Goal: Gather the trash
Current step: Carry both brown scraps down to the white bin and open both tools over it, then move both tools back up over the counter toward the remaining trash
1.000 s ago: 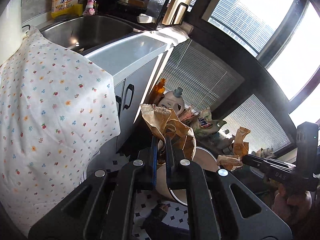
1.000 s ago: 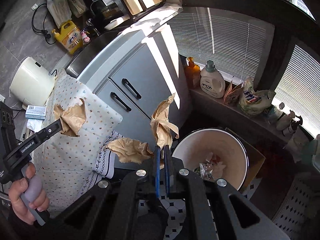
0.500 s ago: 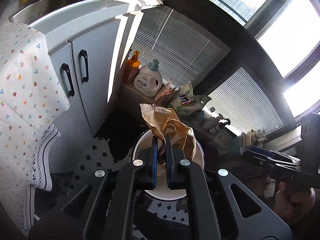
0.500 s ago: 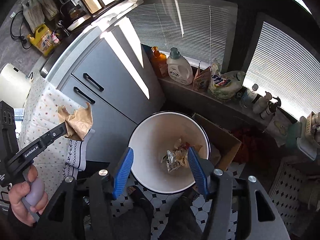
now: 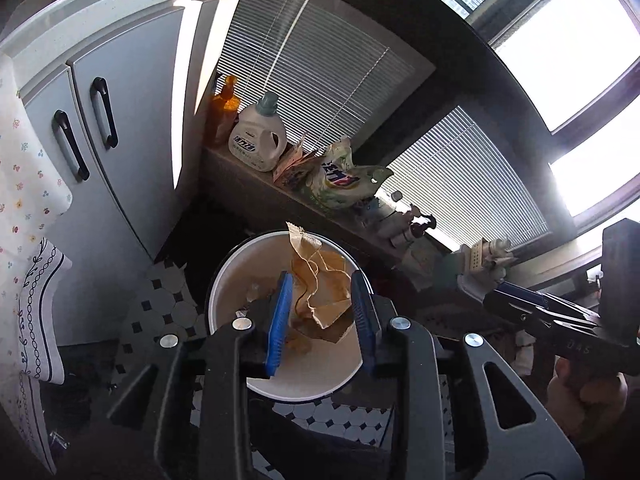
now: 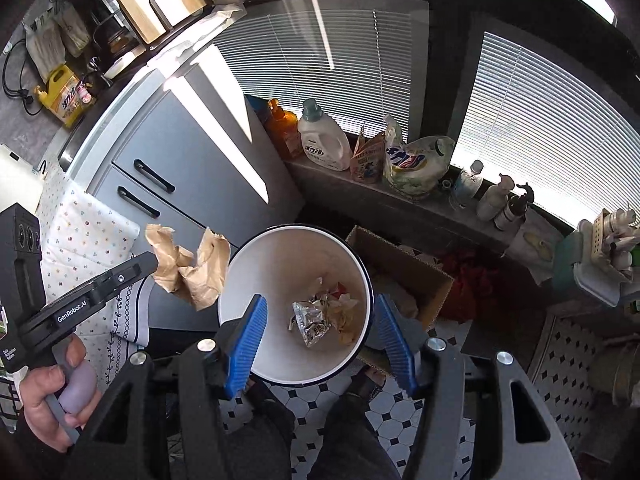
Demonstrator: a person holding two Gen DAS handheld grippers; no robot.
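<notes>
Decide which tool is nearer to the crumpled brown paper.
Left. The left tool has the crumpled brown paper between its parted fingers above the white bin; the right tool, empty, is beside it.

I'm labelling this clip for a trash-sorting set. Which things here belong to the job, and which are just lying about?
Part of the job: crumpled brown paper between the left gripper's just-opened jaws; white bin; foil wrapper in it; right gripper, open.

Just lying about: detergent jug, orange bottle, refill pouch, cardboard box, floral cloth.

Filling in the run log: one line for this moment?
left claw: just opening, paper between pads | right claw: open, empty | bin: below both
</notes>
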